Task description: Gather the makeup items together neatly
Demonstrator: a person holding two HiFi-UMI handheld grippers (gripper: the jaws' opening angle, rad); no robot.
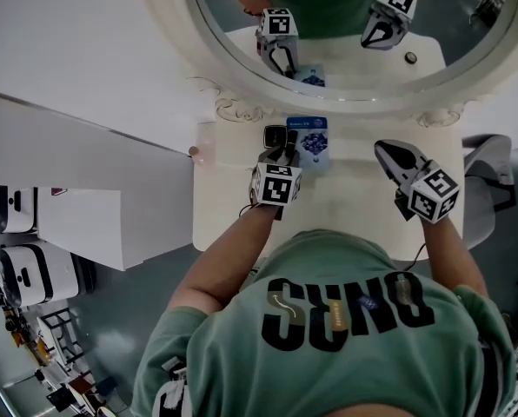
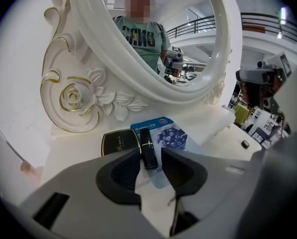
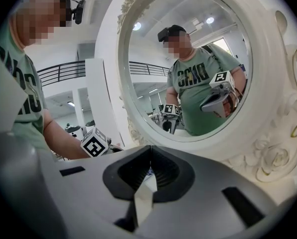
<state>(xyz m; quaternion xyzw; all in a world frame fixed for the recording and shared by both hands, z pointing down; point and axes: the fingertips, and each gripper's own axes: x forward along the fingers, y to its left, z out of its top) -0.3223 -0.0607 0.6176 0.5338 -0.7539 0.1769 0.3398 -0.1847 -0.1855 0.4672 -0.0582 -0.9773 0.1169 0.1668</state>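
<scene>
On the white vanity table (image 1: 346,211) a black compact (image 2: 119,141) lies next to a blue blueberry packet (image 2: 172,135). A black lipstick (image 2: 146,142) rests along the packet's left edge. Its near end sits between the tips of my left gripper (image 2: 150,154), whose jaws stand slightly apart and do not press on it. From the head view the left gripper (image 1: 281,152) points at the compact (image 1: 274,135) and the packet (image 1: 312,142). My right gripper (image 1: 384,152) hovers to the right, shut with nothing in it (image 3: 148,162).
An ornate white mirror frame (image 2: 83,96) rises directly behind the items, and its glass (image 1: 346,24) reflects both grippers. A small dark round piece (image 2: 244,144) lies on the table's right part. The table's left edge (image 1: 195,207) drops to grey floor.
</scene>
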